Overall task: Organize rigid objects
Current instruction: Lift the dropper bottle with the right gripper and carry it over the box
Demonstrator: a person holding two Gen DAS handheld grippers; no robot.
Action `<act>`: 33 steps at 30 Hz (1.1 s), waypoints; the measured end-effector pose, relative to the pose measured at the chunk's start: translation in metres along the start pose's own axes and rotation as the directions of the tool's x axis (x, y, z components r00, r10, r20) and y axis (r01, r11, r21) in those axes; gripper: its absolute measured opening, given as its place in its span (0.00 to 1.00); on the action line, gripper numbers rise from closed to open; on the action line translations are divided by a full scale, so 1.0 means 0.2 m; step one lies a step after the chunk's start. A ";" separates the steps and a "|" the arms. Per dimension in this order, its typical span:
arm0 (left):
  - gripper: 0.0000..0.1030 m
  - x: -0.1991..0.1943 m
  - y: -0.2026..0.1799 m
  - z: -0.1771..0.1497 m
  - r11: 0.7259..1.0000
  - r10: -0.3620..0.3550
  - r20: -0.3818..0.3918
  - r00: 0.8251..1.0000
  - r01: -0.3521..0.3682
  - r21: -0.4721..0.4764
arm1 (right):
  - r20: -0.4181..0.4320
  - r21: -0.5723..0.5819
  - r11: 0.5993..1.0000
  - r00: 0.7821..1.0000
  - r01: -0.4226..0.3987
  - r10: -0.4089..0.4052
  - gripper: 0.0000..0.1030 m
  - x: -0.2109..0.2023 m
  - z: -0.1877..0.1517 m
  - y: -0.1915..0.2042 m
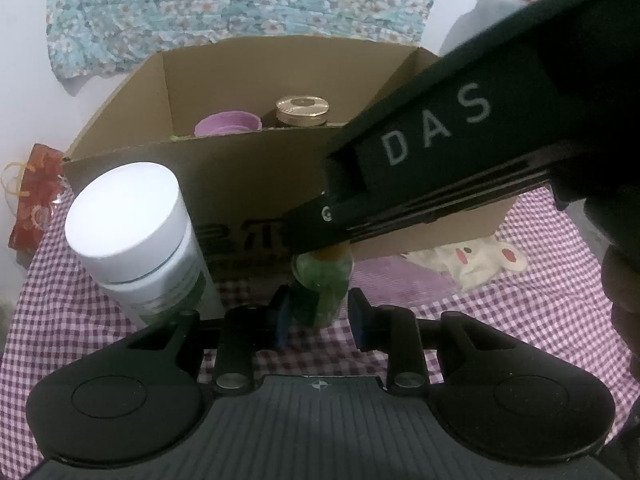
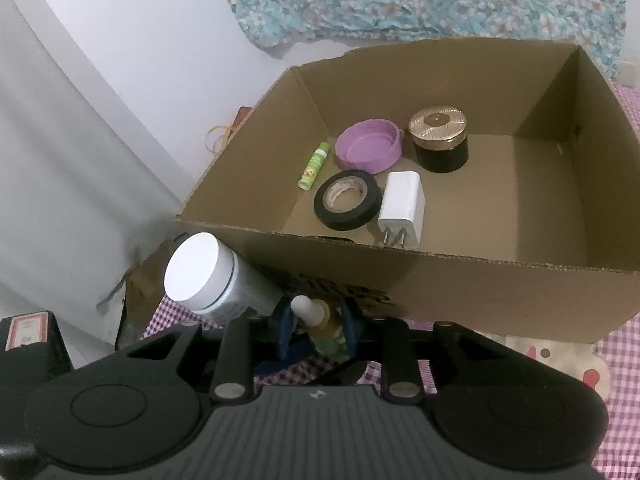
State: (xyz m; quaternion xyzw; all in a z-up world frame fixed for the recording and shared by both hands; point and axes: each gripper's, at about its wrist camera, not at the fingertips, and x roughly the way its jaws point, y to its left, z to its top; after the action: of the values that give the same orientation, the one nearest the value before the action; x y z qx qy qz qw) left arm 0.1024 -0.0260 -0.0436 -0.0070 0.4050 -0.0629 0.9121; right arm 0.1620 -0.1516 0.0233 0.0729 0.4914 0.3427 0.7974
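A purple-and-white checked cloth (image 1: 460,312) covers the surface, with a cartoon rabbit print (image 1: 480,258) at its right; behind it stands a pale wall (image 2: 100,80) hung with a teal floral fabric (image 1: 240,4); a red pouch (image 1: 34,196) lies at the far left edge.

In the left wrist view, a white-capped bottle (image 1: 132,224) stands at the left, just in front of the cardboard box (image 1: 248,184); the left gripper (image 1: 320,316) has its jaws partly open on either side of a small green glass bottle (image 1: 322,284), and whether the blue pads (image 1: 282,320) touch the glass cannot be told; the right gripper's black body crosses above from the right, over the bottle's top.

In the right wrist view, the right gripper (image 2: 316,326) has its jaws narrowed around the small bottle's upper part, beside its white cap; firm contact cannot be told.

Inside the box, left to right: a green tube (image 2: 314,165), a roll of black tape (image 2: 347,199), a purple lid (image 2: 368,150), a white charger plug (image 2: 402,208), a dark jar with a gold lid (image 2: 439,144); the box's right half shows bare floor (image 2: 520,200); the near wall's rim stands just beyond both grippers.
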 end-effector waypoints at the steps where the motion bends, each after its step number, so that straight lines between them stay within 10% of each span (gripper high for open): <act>1: 0.28 0.00 0.00 0.00 1.000 0.000 -0.001 1.000 0.000 0.000 | 0.000 -0.005 1.000 1.000 -0.001 0.001 0.28 0.00 0.00 0.00; 19: 0.29 -0.12 -0.09 0.07 0.999 -0.018 0.045 0.999 0.017 0.039 | 0.023 -0.031 0.999 1.000 0.019 -0.019 0.25 -0.17 0.00 0.03; 33: 0.29 -0.34 -0.16 0.54 0.999 -0.052 0.135 0.989 0.051 0.017 | 0.142 -0.064 0.998 0.990 -0.011 0.020 0.25 -0.59 0.40 0.03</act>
State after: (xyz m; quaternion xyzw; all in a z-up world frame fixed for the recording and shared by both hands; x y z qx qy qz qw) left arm 0.1342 -0.0543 0.0812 -0.0156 0.3413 -0.0885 0.9357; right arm 0.1924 -0.2019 0.1524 0.0759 0.4215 0.3580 0.8297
